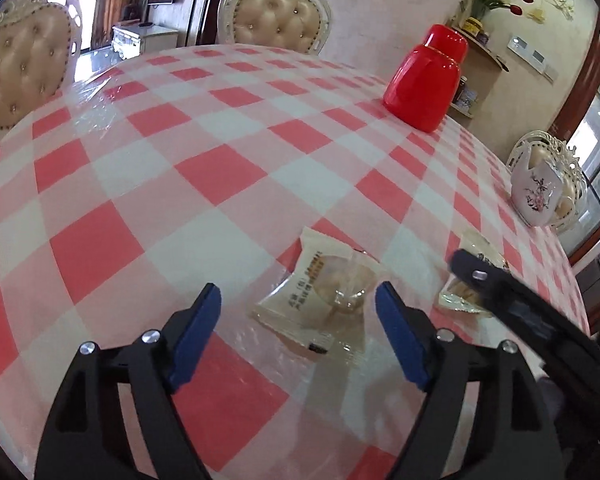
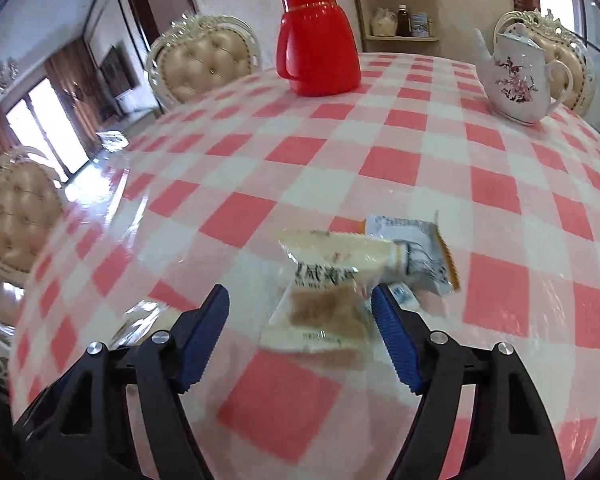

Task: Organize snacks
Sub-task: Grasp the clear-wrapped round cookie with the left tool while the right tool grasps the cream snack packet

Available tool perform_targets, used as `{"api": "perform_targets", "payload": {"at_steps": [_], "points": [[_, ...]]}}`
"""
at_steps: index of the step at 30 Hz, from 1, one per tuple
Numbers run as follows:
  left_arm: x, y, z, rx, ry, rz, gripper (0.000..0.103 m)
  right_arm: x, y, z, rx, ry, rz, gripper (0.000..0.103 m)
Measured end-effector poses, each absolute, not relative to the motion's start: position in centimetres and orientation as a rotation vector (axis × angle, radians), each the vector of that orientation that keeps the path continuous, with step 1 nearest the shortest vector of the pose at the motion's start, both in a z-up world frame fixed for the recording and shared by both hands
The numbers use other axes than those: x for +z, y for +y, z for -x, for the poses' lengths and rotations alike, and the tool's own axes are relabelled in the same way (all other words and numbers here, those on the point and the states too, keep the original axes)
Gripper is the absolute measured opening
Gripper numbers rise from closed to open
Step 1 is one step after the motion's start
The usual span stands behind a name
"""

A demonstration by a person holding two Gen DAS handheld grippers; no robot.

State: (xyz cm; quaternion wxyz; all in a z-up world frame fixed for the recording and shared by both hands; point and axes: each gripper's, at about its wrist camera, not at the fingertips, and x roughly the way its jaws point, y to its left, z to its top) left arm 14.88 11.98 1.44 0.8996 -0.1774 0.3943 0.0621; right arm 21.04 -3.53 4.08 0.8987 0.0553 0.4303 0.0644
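Observation:
In the left wrist view a cream snack packet (image 1: 324,300) with a round cake inside lies flat on the checked tablecloth (image 1: 180,160). My left gripper (image 1: 298,302) is open and empty, its blue pads either side of the packet's near end. A second clear packet (image 1: 466,292) lies to the right, partly under my right gripper's black finger. In the right wrist view my right gripper (image 2: 300,306) is open over a clear packet with a brown snack (image 2: 324,304). A white and orange packet (image 2: 416,256) lies just behind it.
A red thermos jug (image 2: 318,36) stands at the table's far side. A white flowered teapot (image 2: 516,76) stands at the far right. Cream padded chairs (image 2: 204,60) ring the table. A wall shelf (image 2: 400,20) holds jars behind.

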Motion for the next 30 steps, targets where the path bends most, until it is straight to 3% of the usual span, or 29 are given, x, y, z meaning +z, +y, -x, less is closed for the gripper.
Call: {"api": "perform_targets", "payload": {"at_steps": [2, 4, 6, 8, 13, 19, 21, 22, 30], "points": [[1.5, 11.9, -15.0, 0.119, 0.820, 0.359, 0.083, 3.8, -2.5, -21.5, 0.103, 0.886, -0.040, 0.070], [1.5, 11.7, -15.1, 0.112, 0.824, 0.350, 0.085, 3.5, -2.2, -21.6, 0.087, 0.884, 0.006, 0.062], [1.4, 11.5, -15.1, 0.106, 0.829, 0.342, 0.087, 3.5, -2.5, -21.3, 0.119, 0.883, 0.021, 0.045], [1.4, 11.2, -15.3, 0.090, 0.836, 0.330, 0.094, 4.0, -3.7, -20.1, 0.173, 0.885, 0.004, 0.041], [1.2, 10.1, -15.9, 0.088, 0.872, 0.267, 0.100, 6.1, -7.0, -14.7, 0.268, 0.832, -0.052, 0.040], [0.9, 8.7, -16.6, 0.069, 0.916, 0.165, 0.100, 7.5, -11.8, -5.9, 0.300, 0.761, -0.151, 0.040], [0.8, 7.5, -16.7, 0.045, 0.924, 0.090, 0.088, 7.6, -13.1, -3.3, 0.285, 0.729, -0.199, 0.040], [0.9, 7.0, -16.5, 0.043, 0.917, 0.059, 0.063, 7.6, -13.4, -2.5, 0.277, 0.722, -0.211, 0.040], [1.8, 4.6, -14.8, -0.073, 0.866, 0.030, 0.064, 6.4, -13.8, -0.8, 0.232, 0.745, -0.204, 0.040]]}}
